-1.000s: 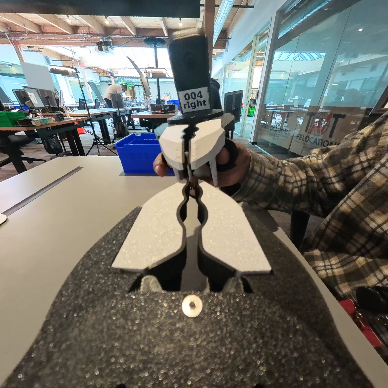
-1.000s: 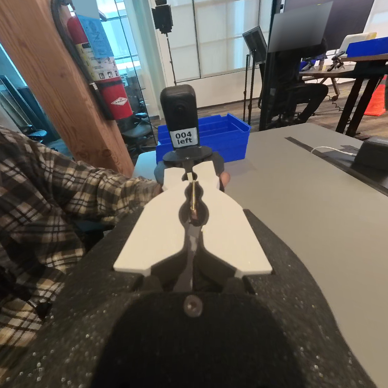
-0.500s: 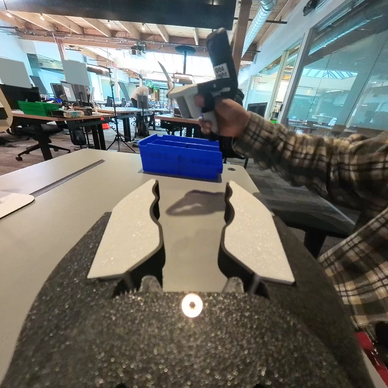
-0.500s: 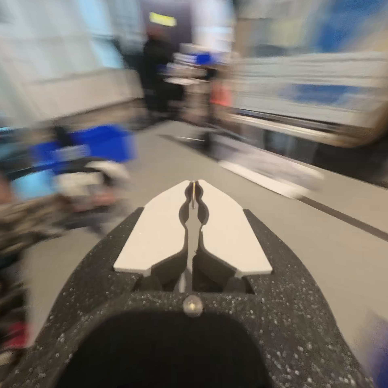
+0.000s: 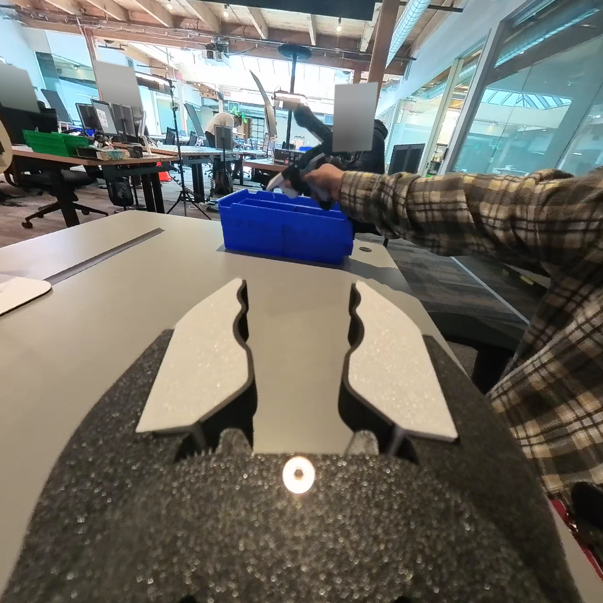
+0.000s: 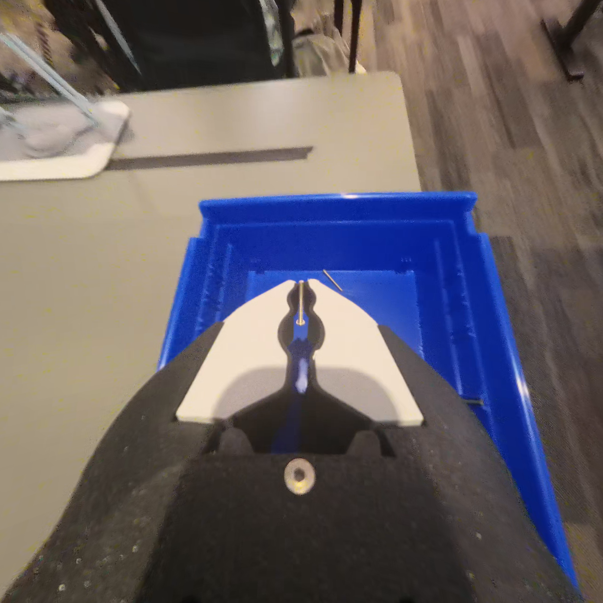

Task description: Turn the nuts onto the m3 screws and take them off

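Observation:
My left gripper (image 5: 297,287) is open and empty, low over the grey table (image 5: 98,310). My right gripper (image 6: 301,282) is shut on a thin brass M3 screw (image 6: 299,305) and points down into the blue bin (image 6: 339,208). In the left wrist view the right gripper (image 5: 272,186) hangs over the far blue bin (image 5: 284,228), held by a hand in a plaid sleeve (image 5: 456,215). A second thin screw (image 6: 332,280) lies on the bin floor just right of my right gripper's tips. No nut is visible.
A white flat pad (image 6: 58,160) lies on the table left of the bin, also showing in the left wrist view (image 5: 19,295). A dark groove (image 6: 208,158) runs across the table. The table edge and floor (image 6: 505,130) lie right of the bin. People and desks stand beyond. Some 50 centimeters of space lies between my two pairs of fingers.
The grippers were tip to tip on the screw. The left one opened and drew back empty. The right one swung away with the screw and now points down into the blue bin.

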